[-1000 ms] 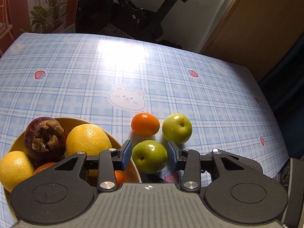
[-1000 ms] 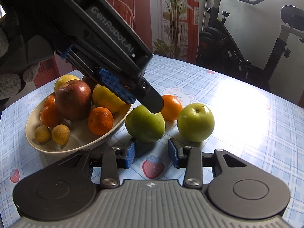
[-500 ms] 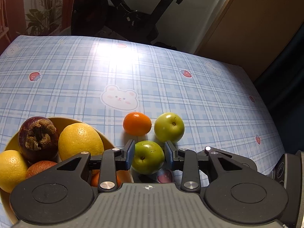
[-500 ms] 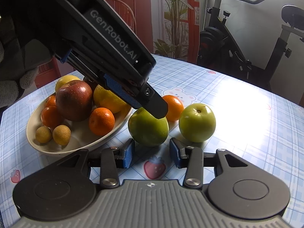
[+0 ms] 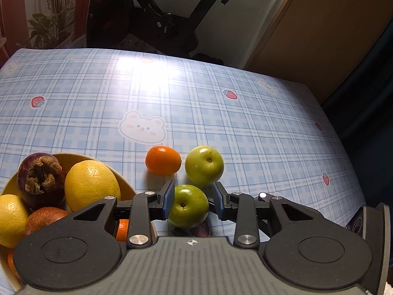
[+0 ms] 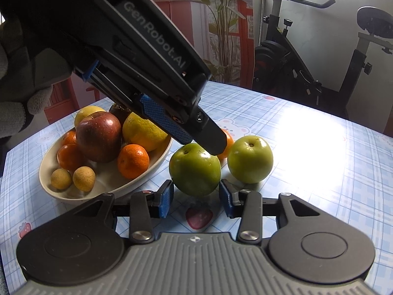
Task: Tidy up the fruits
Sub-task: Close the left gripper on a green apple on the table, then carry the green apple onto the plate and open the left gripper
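My left gripper [image 5: 194,200] is shut on a dark green apple [image 5: 188,205], which sits beside the bowl's rim. In the right wrist view one of its black fingers [image 6: 211,142] presses on that apple [image 6: 194,169] from above. A cream bowl [image 6: 98,194] at the left holds a red apple [image 6: 99,139], lemons, mandarins and two small longans. A second green apple [image 6: 250,159] and a loose mandarin [image 5: 162,159] lie on the cloth just behind. My right gripper [image 6: 196,201] is open, its blue pads just short of the held apple and touching nothing.
The table carries a blue plaid cloth [image 5: 221,123] with bear and strawberry prints. Its far and right edges drop off. An exercise bike [image 6: 319,68] and a potted plant stand beyond. A gloved hand [image 6: 14,103] holds the left gripper.
The left jaws narrowed onto the dark green apple. The left gripper and apple shifted slightly toward the right gripper. The right gripper barely moved.
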